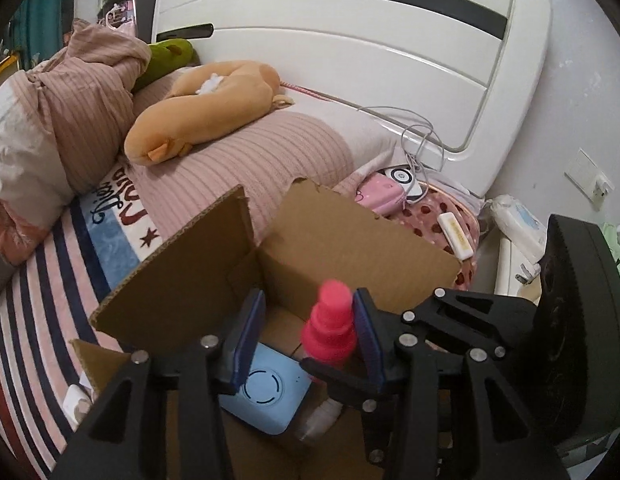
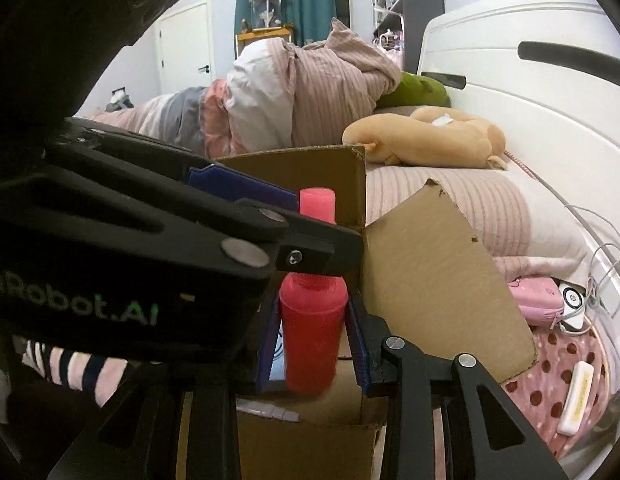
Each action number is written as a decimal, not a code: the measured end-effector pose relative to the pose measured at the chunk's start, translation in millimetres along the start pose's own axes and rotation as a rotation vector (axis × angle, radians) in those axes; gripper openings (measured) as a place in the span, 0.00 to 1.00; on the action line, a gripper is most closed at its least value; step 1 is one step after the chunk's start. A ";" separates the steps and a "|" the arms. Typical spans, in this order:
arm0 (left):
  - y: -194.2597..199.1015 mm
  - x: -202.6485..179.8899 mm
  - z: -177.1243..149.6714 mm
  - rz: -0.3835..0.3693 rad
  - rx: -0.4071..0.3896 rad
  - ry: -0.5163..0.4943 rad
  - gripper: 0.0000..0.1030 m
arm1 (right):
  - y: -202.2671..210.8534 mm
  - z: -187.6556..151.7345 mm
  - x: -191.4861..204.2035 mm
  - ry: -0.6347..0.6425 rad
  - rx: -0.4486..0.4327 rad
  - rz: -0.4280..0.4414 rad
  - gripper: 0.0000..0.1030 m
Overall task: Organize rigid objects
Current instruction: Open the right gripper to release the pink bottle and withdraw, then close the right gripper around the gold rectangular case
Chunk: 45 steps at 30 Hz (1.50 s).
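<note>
An open cardboard box (image 1: pixel 349 236) stands on the bed, flaps raised. My right gripper (image 2: pixel 313 340) is shut on the body of a pink-red bottle (image 2: pixel 310 332), held upright over the box. My left gripper (image 1: pixel 308 332) is open around the bottle's stepped cap (image 1: pixel 331 312); the cap sits close to the right blue pad (image 1: pixel 365 332) and clear of the left one. In the right wrist view the left gripper (image 2: pixel 321 220) crosses from the left at the bottle's neck. A light blue square device (image 1: pixel 266 396) lies in the box.
An orange plush (image 1: pixel 202 112) and a heap of striped bedding (image 1: pixel 70 112) lie behind the box. Right of it are a pink case (image 1: pixel 379 194), a white stick-shaped item (image 1: pixel 455 236) on a dotted cloth, and cables. The white headboard (image 1: pixel 389 60) closes the back.
</note>
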State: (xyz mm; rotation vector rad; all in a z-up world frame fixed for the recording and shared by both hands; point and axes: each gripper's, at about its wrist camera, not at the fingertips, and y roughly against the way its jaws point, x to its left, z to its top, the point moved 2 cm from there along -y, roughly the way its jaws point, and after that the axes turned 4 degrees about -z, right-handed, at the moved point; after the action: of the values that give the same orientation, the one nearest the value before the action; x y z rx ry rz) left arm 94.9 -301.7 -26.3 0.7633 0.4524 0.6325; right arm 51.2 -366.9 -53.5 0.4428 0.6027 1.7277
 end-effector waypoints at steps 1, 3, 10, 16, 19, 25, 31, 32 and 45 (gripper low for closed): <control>0.6 -0.5 -0.3 0.012 -0.003 -0.005 0.41 | 0.5 -0.6 -0.1 0.000 -0.003 0.001 0.27; 2.5 -0.1 -0.8 0.030 -0.009 -0.013 0.43 | 0.3 0.2 -0.5 -0.002 -0.004 0.001 0.29; 27.2 13.7 -6.7 0.028 -0.055 0.019 0.55 | 10.1 0.1 1.8 -0.027 -0.014 0.010 0.44; 70.5 36.5 -21.7 0.067 -0.130 0.059 0.65 | 26.0 10.2 8.9 -0.061 -0.059 0.040 0.56; 99.0 57.9 -37.3 0.085 -0.172 0.106 0.66 | 38.0 18.2 24.1 -0.038 -0.107 0.054 0.63; 151.3 109.8 -85.5 0.212 -0.241 0.206 0.67 | 55.5 36.3 75.8 0.038 -0.160 0.144 0.63; 188.7 165.5 -150.2 0.331 -0.300 0.330 0.74 | 57.8 43.0 150.4 0.153 -0.162 0.289 0.63; 189.0 175.6 -161.7 0.354 -0.297 0.350 0.74 | 53.1 42.8 162.9 0.167 -0.149 0.305 0.63; 136.6 251.9 -246.4 0.333 -0.238 0.464 0.74 | -103.0 6.6 214.8 0.170 0.162 0.255 0.63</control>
State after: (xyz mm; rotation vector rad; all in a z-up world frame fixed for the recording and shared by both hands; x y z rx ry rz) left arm 84.5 64.3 -120.1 0.4624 0.6655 1.1650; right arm 84.6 -139.3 -115.7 0.5063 0.8419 1.9805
